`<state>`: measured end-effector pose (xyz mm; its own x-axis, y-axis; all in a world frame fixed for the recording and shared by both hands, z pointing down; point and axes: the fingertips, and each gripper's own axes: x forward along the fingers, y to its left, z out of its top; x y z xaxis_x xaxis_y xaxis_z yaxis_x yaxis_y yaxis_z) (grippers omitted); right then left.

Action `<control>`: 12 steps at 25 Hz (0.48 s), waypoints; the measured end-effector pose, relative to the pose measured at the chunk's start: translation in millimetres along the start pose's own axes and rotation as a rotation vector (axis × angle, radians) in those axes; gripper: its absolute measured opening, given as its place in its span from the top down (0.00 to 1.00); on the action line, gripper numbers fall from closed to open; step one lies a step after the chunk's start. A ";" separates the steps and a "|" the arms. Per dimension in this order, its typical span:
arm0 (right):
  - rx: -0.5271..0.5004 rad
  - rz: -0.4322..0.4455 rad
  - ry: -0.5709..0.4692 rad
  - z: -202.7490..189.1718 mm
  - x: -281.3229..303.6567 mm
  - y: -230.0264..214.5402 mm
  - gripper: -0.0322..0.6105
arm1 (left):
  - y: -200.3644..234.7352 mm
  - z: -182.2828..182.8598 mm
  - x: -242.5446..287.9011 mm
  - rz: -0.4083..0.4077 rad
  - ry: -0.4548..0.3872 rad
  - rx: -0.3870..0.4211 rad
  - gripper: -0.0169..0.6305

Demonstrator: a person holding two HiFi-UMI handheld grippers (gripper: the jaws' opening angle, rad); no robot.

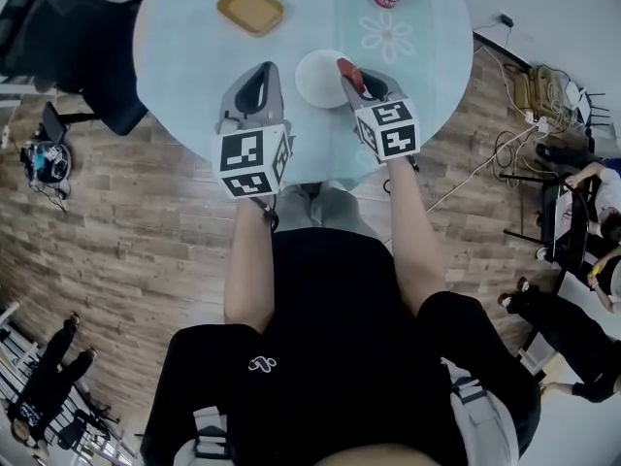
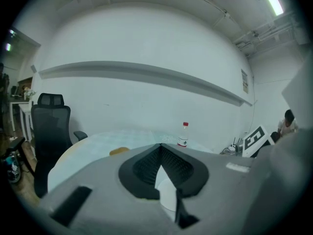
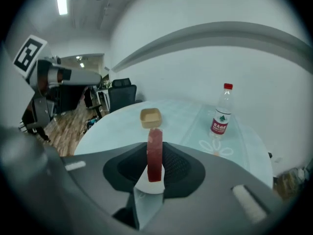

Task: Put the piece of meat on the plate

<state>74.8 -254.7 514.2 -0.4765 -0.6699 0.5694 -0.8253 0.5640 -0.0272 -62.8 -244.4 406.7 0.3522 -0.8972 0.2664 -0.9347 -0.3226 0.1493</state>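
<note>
Now right gripper [image 3: 155, 148] jaws clamp the meat [image 3: 155, 155] upright, plate [image 3: 146, 186] just below them. Left gripper [image 2: 160, 148] jaws closed, empty; plate shows under their tips.

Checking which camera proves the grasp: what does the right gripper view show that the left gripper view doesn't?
Only the right gripper view: the piece of meat clamped between the jaws of the right hand-held gripper. Only the left gripper view: the left hand-held gripper, its jaws together and empty. Both: the white plate below the jaws, the bottle and the yellow dish on the table.
</note>
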 end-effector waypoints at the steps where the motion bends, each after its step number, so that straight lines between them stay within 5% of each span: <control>1: -0.031 0.008 0.028 -4.9 8.2 2.3 0.79 | 4.1 -1.4 -0.3 0.004 0.002 -0.004 0.98; 12: -0.444 0.002 0.336 -43.0 76.5 1.6 0.79 | 35.6 -15.6 2.1 0.033 0.029 -0.044 0.98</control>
<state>50.1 -284.3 593.0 -0.2950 -0.5190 0.8023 -0.5834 0.7628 0.2790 -94.6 -253.1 427.5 0.3230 -0.8978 0.2994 -0.9430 -0.2786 0.1818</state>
